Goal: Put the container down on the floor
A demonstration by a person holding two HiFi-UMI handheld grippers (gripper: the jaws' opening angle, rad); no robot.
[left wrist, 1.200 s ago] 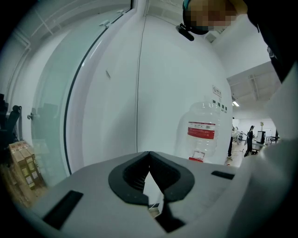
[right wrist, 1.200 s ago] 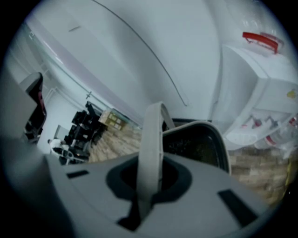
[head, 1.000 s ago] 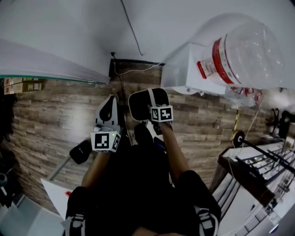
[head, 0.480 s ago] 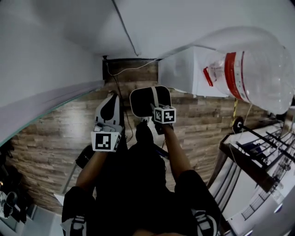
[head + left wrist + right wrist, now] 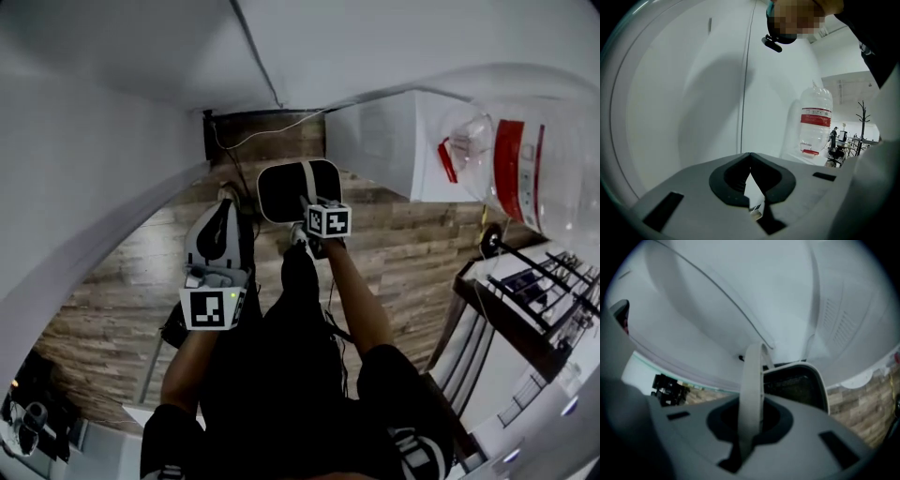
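A small container (image 5: pixel 292 190) with a white rim and dark inside hangs above the wood floor (image 5: pixel 412 253) in the head view. Its pale handle (image 5: pixel 752 394) runs upright between the jaws of my right gripper (image 5: pixel 309 212), which is shut on it. The right gripper view shows the container's dark mouth (image 5: pixel 794 387) just beyond the jaws. My left gripper (image 5: pixel 227 201) is beside the container on its left, apart from it. Its jaws (image 5: pixel 750 157) meet at the tips and hold nothing.
A big clear water bottle (image 5: pixel 511 169) with a red label stands on a white cabinet (image 5: pixel 394 141) at the right, also in the left gripper view (image 5: pixel 815 124). A white wall (image 5: pixel 84 187) with a cable (image 5: pixel 258 56) fills the left. A black rack (image 5: pixel 525 309) stands at right.
The head view has swung, so the wall covers more of the left and the bottle has slid right. Both grippers have moved with it; the container still hangs from the right one.
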